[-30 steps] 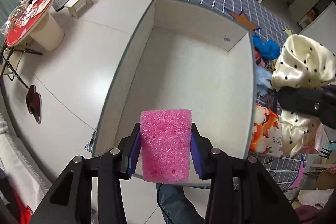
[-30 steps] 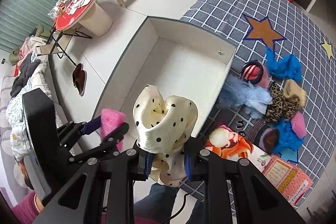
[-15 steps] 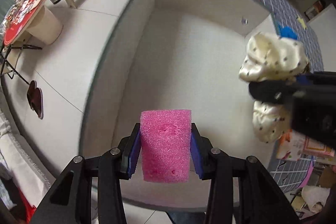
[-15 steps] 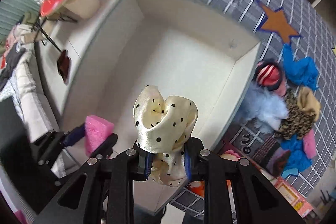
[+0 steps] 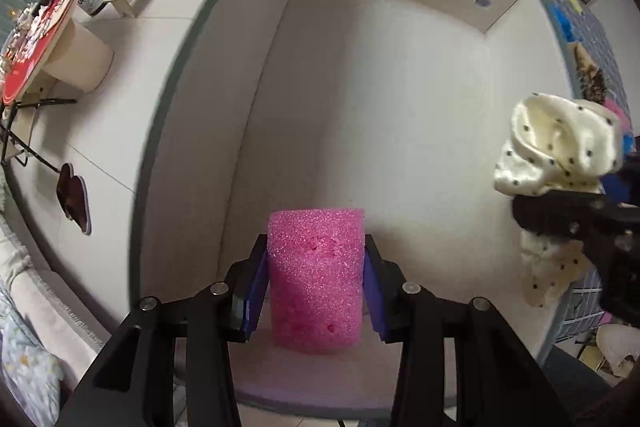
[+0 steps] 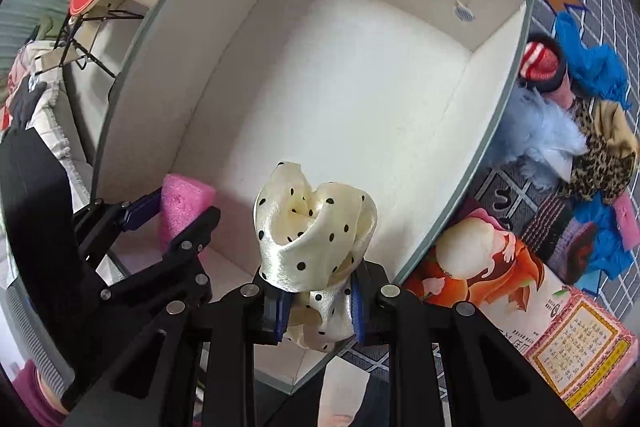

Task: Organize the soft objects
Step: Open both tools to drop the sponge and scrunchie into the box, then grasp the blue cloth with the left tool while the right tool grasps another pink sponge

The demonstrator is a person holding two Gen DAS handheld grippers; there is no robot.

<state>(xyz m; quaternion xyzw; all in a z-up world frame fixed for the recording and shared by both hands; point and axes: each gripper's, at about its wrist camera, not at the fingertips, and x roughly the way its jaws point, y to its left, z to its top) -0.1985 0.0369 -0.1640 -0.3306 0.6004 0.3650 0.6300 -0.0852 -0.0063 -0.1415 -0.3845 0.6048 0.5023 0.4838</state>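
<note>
Pink sponge (image 5: 316,279), dotted scarf (image 6: 316,227) lowered into box (image 6: 500,131)

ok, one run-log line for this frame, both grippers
left gripper: shut on pink sponge | right gripper: shut on polka-dot cloth | both over white box | box: empty

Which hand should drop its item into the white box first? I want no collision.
Probably left: the left gripper holds the pink sponge over the box floor; the right gripper with the dotted cloth sits nearer its rim.
</note>
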